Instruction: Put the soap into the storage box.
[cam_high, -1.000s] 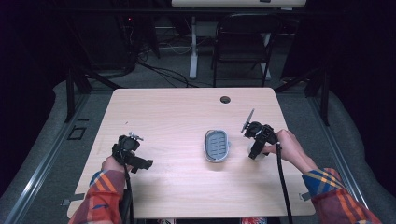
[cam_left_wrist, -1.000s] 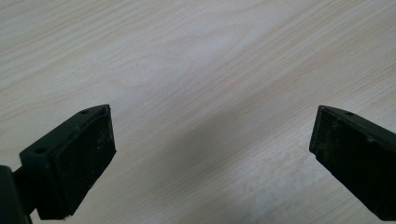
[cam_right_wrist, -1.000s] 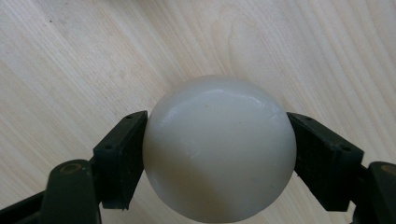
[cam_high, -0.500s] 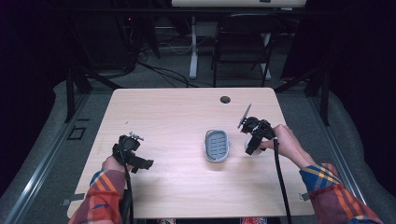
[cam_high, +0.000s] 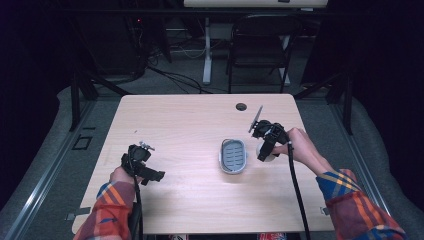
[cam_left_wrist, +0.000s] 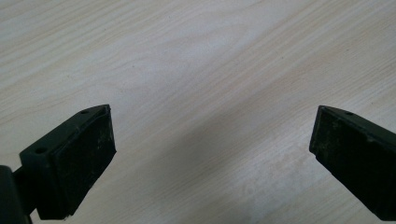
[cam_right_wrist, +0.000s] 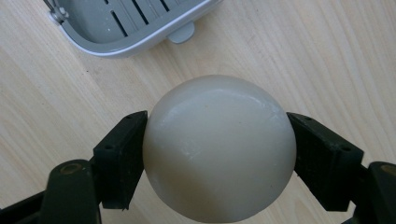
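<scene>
Since a second ago the right gripper (cam_high: 266, 154) has shifted a little left and lifted, carrying its load closer to the soap dish (cam_high: 233, 156); the left gripper (cam_high: 150, 175) has stayed where it was. Between the right gripper's two black fingers (cam_right_wrist: 120, 158) sits a cream-white ball (cam_right_wrist: 219, 147), pinched at its widest part, one pad pressed to each side. The ball bulges out above and below the pads, so most of its round face stays bare. From the high view the ball (cam_high: 265, 152) hangs just right of the grey slotted dish, near it but apart, over the right half of the wooden table (cam_high: 185, 120). In the right gripper view the dish (cam_right_wrist: 126, 25) lies beyond the ball, toward the far left corner. The left gripper rests at the near left of the table, its fingers (cam_left_wrist: 79, 158) spread wide with nothing but bare wood between them.
</scene>
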